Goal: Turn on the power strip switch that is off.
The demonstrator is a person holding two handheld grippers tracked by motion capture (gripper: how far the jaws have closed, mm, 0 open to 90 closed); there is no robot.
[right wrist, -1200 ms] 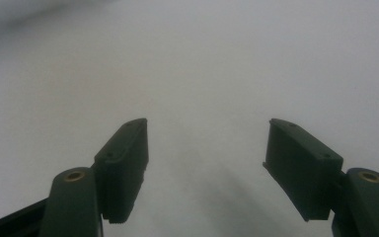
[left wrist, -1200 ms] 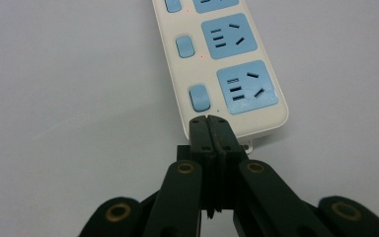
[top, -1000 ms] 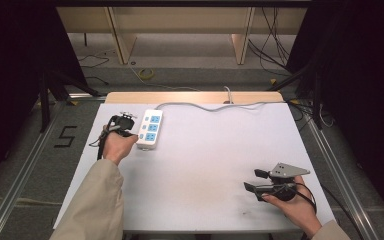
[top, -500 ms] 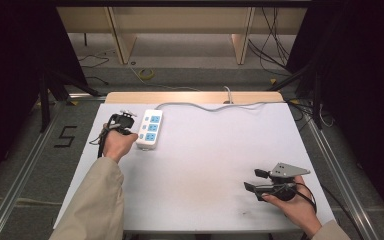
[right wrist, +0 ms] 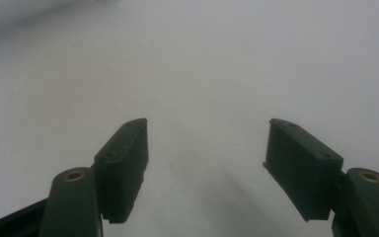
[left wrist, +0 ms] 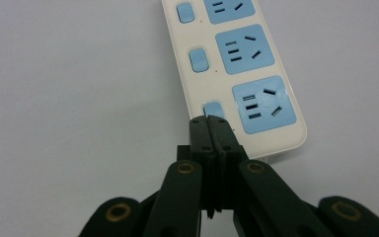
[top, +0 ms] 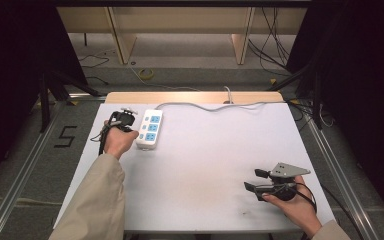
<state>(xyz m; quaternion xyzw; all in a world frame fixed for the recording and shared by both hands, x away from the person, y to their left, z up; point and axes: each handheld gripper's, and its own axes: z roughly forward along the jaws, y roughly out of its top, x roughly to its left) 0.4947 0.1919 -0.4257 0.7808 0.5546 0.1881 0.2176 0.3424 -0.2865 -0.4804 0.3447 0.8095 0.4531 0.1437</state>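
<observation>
1. A white power strip (top: 149, 129) with three blue sockets is laid on the white bench (top: 205, 165), near its far left corner, with its long side running away from the person.
2. A grey cable (top: 215, 105) is led from the far end of the strip along the far edge of the bench.
3. The left gripper (top: 122, 119) is held in the left hand (top: 117, 142) just beside the left side of the strip.
4. In the left gripper view, the jaws are seen clenched together with nothing between them. Their tips are placed at the nearest blue rocker switch (left wrist: 212, 109) of the strip; whether the switch is touched cannot be told.
5. Two further switches and three sockets are seen beyond the tips in the same view.
6. The right gripper (top: 255, 181) is held in the right hand (top: 292, 205) near the near right corner of the bench, well apart from the strip.
7. In the right gripper view, its jaws are seen released, spread wide over bare bench surface, with nothing between them.
</observation>
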